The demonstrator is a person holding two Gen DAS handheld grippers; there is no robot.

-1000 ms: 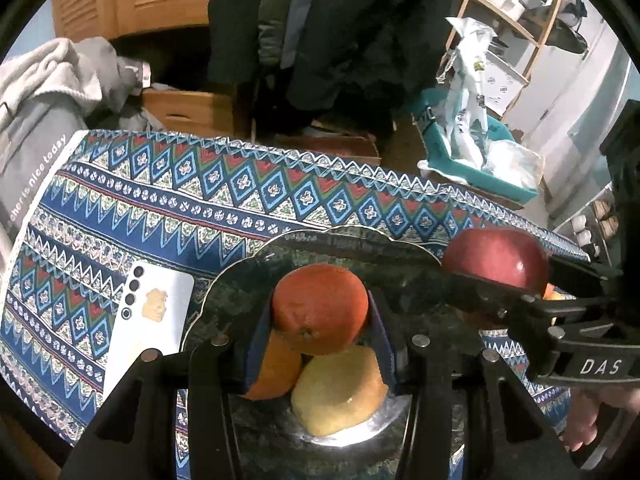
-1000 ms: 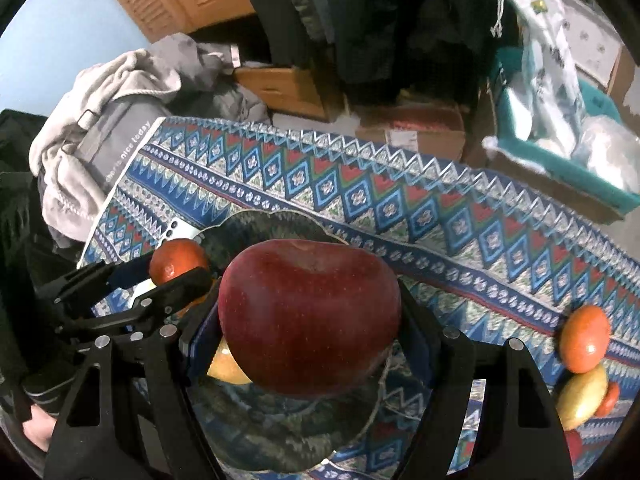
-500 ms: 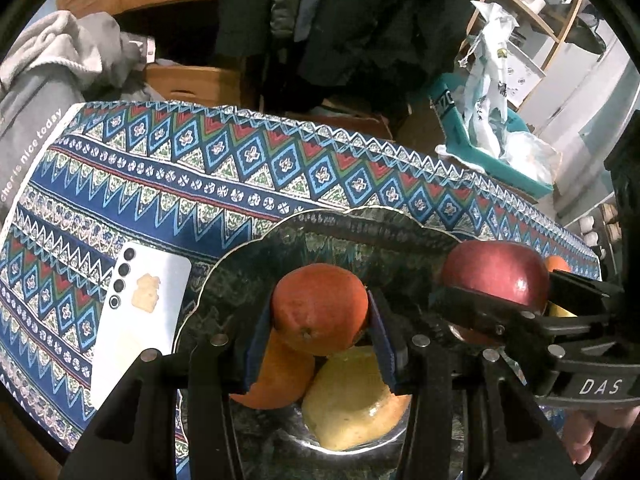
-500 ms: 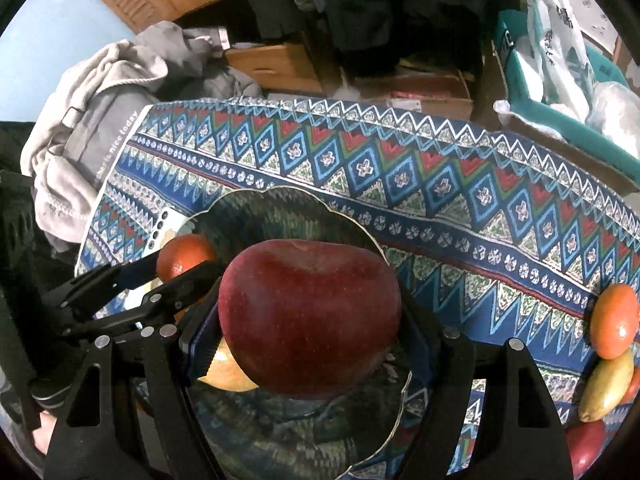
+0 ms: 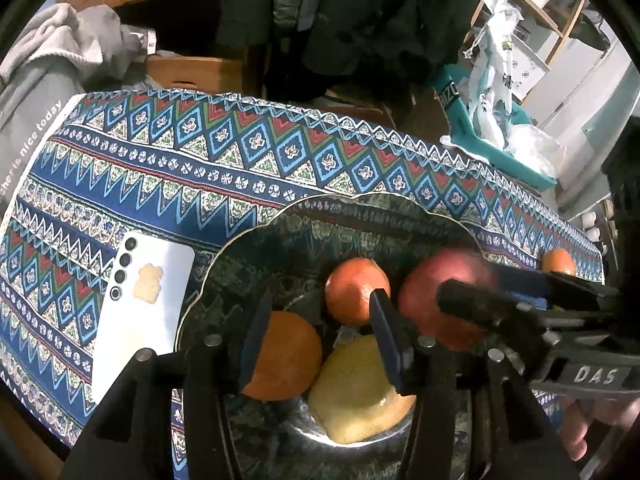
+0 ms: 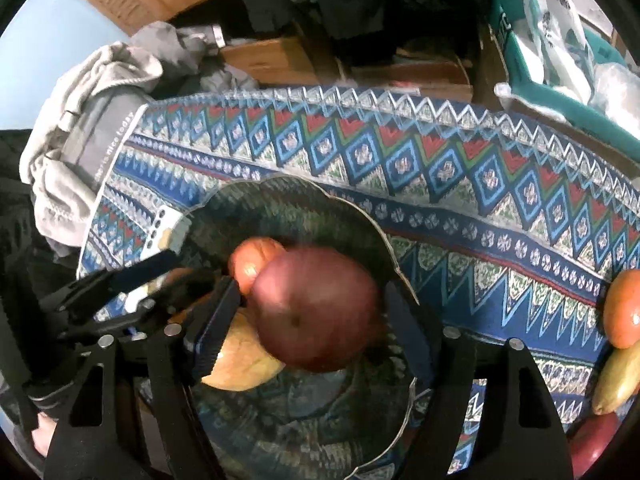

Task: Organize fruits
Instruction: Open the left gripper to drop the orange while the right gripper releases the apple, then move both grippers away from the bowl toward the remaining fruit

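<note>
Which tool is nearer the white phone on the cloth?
Left. The left tool, jaws opening and gripping nothing, is over the plate's phone-side half. The right tool is over the far half, with the left tool between it and the white phone.

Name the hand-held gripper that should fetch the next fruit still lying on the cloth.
Right. The orange fruit on the cloth lies just beside the right hand-held gripper, whose pads stand clear of the apple over the plate. The left hand-held gripper, jaws opening, gripping nothing, sits across the plate.
</note>
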